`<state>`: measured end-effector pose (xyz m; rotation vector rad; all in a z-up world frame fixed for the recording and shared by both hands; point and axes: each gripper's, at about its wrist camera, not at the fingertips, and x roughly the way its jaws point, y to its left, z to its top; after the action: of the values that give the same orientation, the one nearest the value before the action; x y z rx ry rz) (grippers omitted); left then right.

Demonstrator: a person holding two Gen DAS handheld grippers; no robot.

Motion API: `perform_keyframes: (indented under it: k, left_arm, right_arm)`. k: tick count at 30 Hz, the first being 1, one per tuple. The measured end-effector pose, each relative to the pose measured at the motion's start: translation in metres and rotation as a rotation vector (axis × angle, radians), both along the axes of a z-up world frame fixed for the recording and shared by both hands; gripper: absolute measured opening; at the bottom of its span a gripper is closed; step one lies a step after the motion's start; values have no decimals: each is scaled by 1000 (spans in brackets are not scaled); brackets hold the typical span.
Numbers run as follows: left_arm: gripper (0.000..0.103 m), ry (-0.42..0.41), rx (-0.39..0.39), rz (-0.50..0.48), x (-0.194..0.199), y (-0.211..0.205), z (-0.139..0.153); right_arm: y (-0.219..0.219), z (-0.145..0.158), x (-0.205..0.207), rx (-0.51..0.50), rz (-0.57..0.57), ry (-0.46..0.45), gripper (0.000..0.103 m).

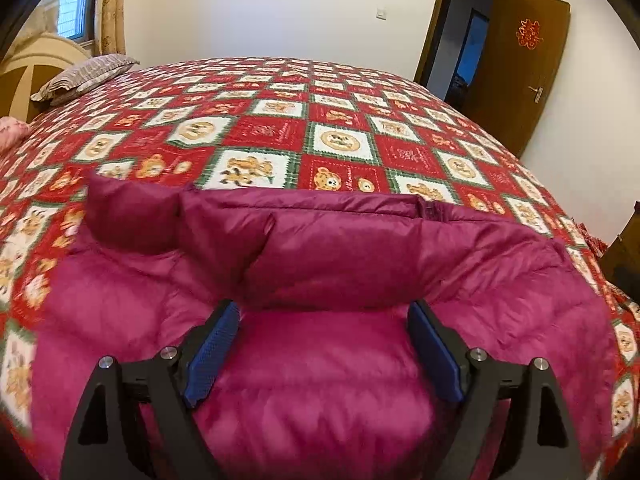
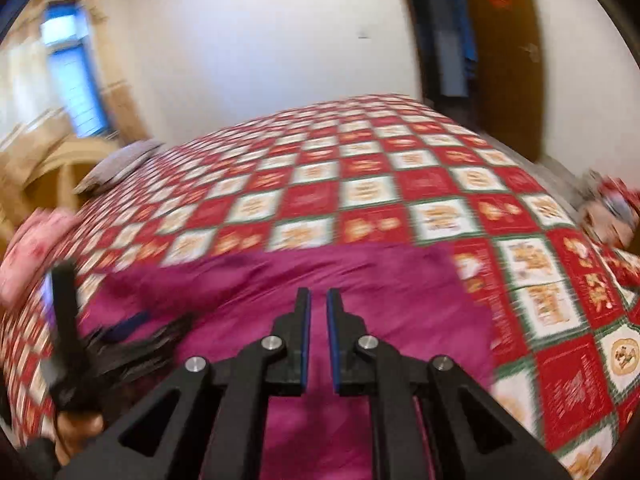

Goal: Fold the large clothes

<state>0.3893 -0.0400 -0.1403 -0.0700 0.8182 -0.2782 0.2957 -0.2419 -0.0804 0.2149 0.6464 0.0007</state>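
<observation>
A magenta puffer jacket [image 1: 320, 256] lies partly folded on the bed, one padded layer turned back over the middle. My left gripper [image 1: 324, 308] hovers just above its near part, its blue pads [image 1: 212, 352] wide apart with nothing between them. In the blurred right wrist view, my right gripper [image 2: 318, 294] is above the jacket [image 2: 380, 280] with its jaws almost together; a narrow gap shows and no cloth is in it. The left gripper [image 2: 120, 332] shows at the left of that view, with a person's hand [image 2: 76, 428] below it.
The bed carries a red, white and green checked bear-print cover [image 1: 280, 120]. A striped pillow [image 1: 84, 76] and a pink pillow [image 1: 12, 130] lie at the far left by the headboard. A brown door [image 1: 520, 68] stands open at the right. A patterned bundle [image 2: 612, 208] lies past the bed's right edge.
</observation>
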Motion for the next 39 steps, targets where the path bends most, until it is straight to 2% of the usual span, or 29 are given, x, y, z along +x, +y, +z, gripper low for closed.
perform_keyframes:
  k: [3, 5, 7, 10, 14, 16, 19, 20, 21, 23, 26, 27, 30, 31, 33, 35, 39]
  left_arm:
    - [86, -22, -67, 19, -30, 25, 17]
    - [86, -33, -100, 46, -54, 49, 23]
    - [86, -37, -92, 75, -72, 70, 22]
    - [86, -48, -63, 115, -87, 90, 16]
    - [86, 1, 3, 159, -86, 94, -8]
    - [86, 6, -5, 170, -85, 93, -17]
    - [86, 5, -14, 179, -90, 97, -12]
    - [86, -10, -18, 187, -96, 102, -8]
    - [86, -40, -34, 205, -104, 109, -2]
    - [86, -76, -98, 263, -118, 128, 3]
    - [86, -58, -229, 339, -126, 150, -3]
    - [86, -40, -263, 342, -125, 152, -7]
    - [86, 33, -271, 345, -114, 152, -21]
    - [86, 30, -278, 348, -113, 152, -24]
    - [87, 0, -288, 349, -113, 147, -27]
    - [87, 1, -298, 327, -107, 139, -28]
    - [87, 18, -385, 260, -97, 121, -28]
  right_arm:
    - [37, -16, -6, 35, 75, 23, 13]
    - [55, -32, -3, 13, 93, 56, 13]
    - [65, -56, 2, 16, 97, 111, 13]
    - [69, -77, 3, -35, 72, 104, 4]
    - [63, -80, 4, -14, 73, 106, 3]
    - [63, -80, 3, -12, 73, 105, 3]
    - [68, -74, 1, -51, 66, 138, 3]
    - [70, -67, -2, -67, 58, 153, 9]
    - [73, -62, -7, -56, 61, 144, 12]
    - [82, -42, -20, -26, 87, 71, 12]
    - [108, -28, -22, -87, 131, 19, 12]
    - [116, -31, -18, -109, 139, 22, 12]
    - [117, -56, -1, -91, 113, 98, 12]
    - [111, -70, 4, -40, 106, 128, 10]
    - [101, -80, 3, 26, 101, 116, 9]
    - [101, -81, 2, 28, 107, 118, 8]
    - [102, -82, 1, 18, 109, 117, 8]
